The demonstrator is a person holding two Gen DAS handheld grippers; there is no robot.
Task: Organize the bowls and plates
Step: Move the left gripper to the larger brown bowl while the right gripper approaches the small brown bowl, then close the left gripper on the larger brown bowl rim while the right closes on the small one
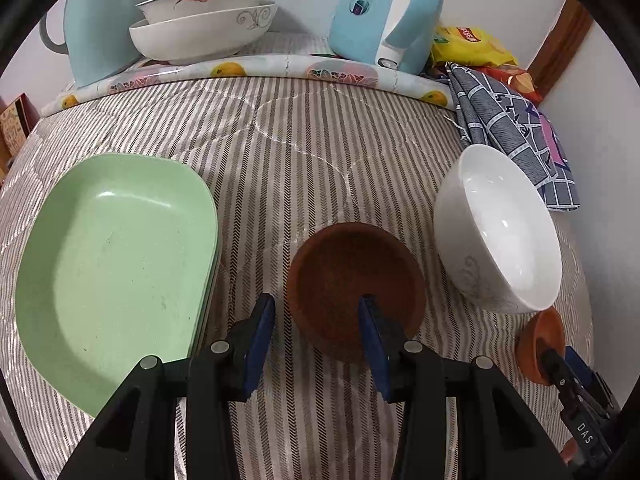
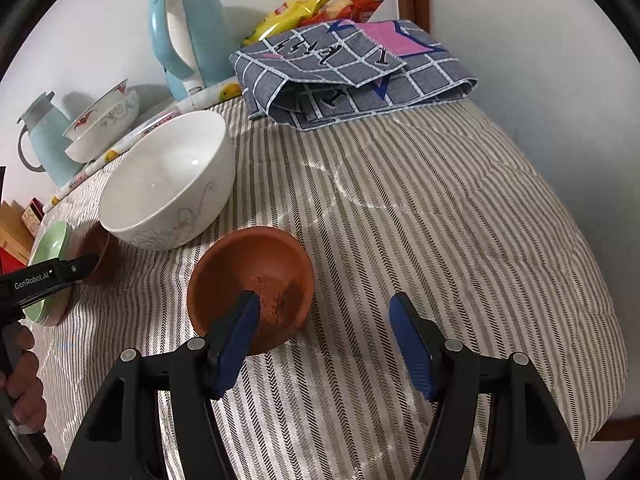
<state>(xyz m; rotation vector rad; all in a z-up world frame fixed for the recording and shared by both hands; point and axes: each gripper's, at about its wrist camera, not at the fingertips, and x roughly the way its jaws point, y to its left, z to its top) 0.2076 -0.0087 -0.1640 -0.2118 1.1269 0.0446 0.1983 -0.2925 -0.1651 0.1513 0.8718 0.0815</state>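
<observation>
On the striped cloth, the left wrist view shows a stack of green plates (image 1: 116, 264) at the left, a dark brown dish (image 1: 352, 276) in the middle and a white bowl (image 1: 500, 232) at the right. My left gripper (image 1: 316, 302) is open and straddles the dish's near left rim, with one finger inside and one outside. A small terracotta bowl (image 2: 252, 276) sits beside the white bowl (image 2: 168, 184). My right gripper (image 2: 325, 299) is open; its left finger is inside that bowl and its right finger is out over the cloth.
Two stacked white bowls (image 1: 204, 24), a blue kettle (image 1: 384, 12) and a blue jug (image 1: 96, 20) stand on the raised ledge at the back. A folded checked cloth (image 2: 352, 76) and snack bags (image 2: 304, 12) lie at the far right. Striped cloth (image 2: 460, 240) stretches right of the terracotta bowl.
</observation>
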